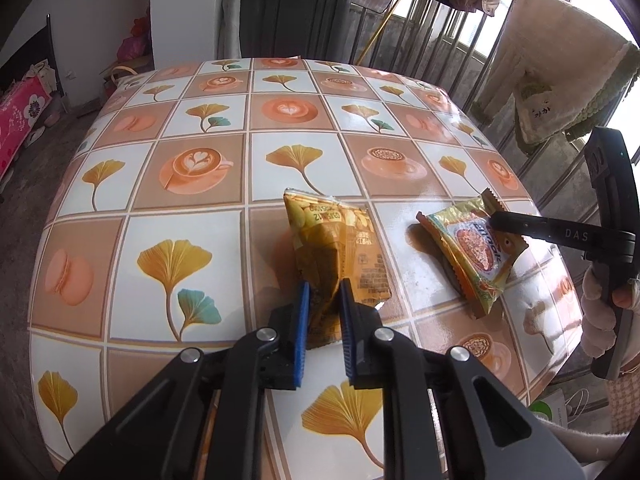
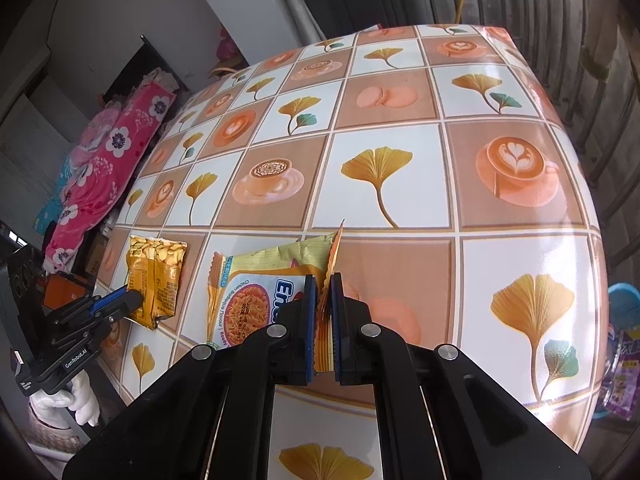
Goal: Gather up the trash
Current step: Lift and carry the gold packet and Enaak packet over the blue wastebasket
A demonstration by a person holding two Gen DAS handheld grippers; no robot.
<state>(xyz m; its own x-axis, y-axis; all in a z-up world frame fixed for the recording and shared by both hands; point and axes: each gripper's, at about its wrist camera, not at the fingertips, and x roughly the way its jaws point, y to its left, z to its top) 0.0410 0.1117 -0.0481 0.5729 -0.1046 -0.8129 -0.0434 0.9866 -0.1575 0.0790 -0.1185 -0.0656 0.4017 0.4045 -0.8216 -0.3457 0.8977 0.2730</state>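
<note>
A yellow snack packet (image 1: 336,240) lies on the patterned table (image 1: 192,216), its near end crumpled between the blue pads of my left gripper (image 1: 325,292), which is shut on it. To its right lies a yellow instant noodle wrapper (image 1: 472,252); my right gripper (image 1: 494,220) grips that wrapper's torn edge. In the right wrist view the noodle wrapper (image 2: 256,292) has its orange edge pinched upright between my right gripper (image 2: 323,284). In that same view the snack packet (image 2: 156,276) lies at the left with my left gripper (image 2: 134,300) at its near end.
A dark chair (image 1: 296,8) stands at the table's far edge. A towel (image 1: 560,80) hangs on railings at the right. A pink floral blanket (image 2: 108,160) lies beyond the table's left side. A blue slipper (image 2: 624,300) and a purple packet (image 2: 624,372) lie on the floor.
</note>
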